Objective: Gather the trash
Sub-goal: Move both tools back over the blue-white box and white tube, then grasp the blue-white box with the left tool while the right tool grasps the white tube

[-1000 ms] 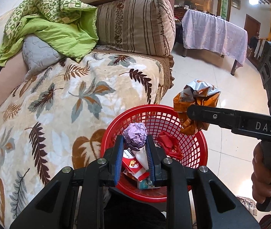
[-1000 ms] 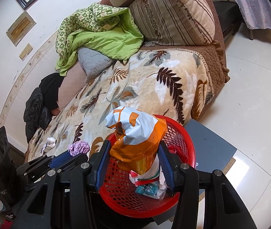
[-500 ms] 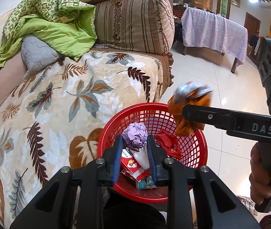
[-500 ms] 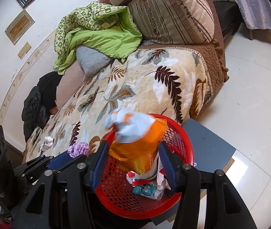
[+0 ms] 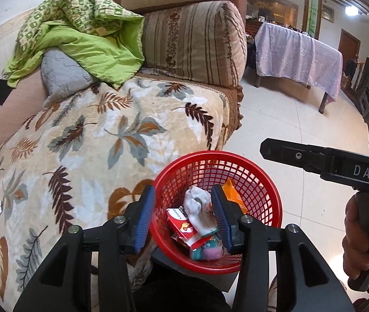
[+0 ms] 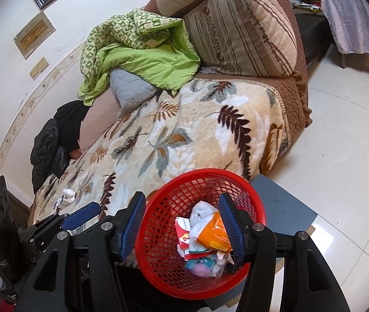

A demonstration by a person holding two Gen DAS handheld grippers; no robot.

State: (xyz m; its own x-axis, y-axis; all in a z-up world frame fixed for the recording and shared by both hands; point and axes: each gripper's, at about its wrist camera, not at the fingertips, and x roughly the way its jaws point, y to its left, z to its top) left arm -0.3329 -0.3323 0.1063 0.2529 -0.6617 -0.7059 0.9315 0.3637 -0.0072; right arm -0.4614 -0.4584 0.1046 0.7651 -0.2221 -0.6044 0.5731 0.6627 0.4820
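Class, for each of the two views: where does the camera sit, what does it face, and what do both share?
Left wrist: on the left hand-held gripper, facing the red plastic mesh basket; the person's right hand shows.
Right wrist: on the right hand-held gripper, above the basket.
Shared: basket, leaf-patterned sofa blanket.

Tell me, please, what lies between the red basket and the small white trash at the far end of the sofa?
Only bare leaf-print blanket; the right wrist view shows nothing lying on it between the basket and the white trash.
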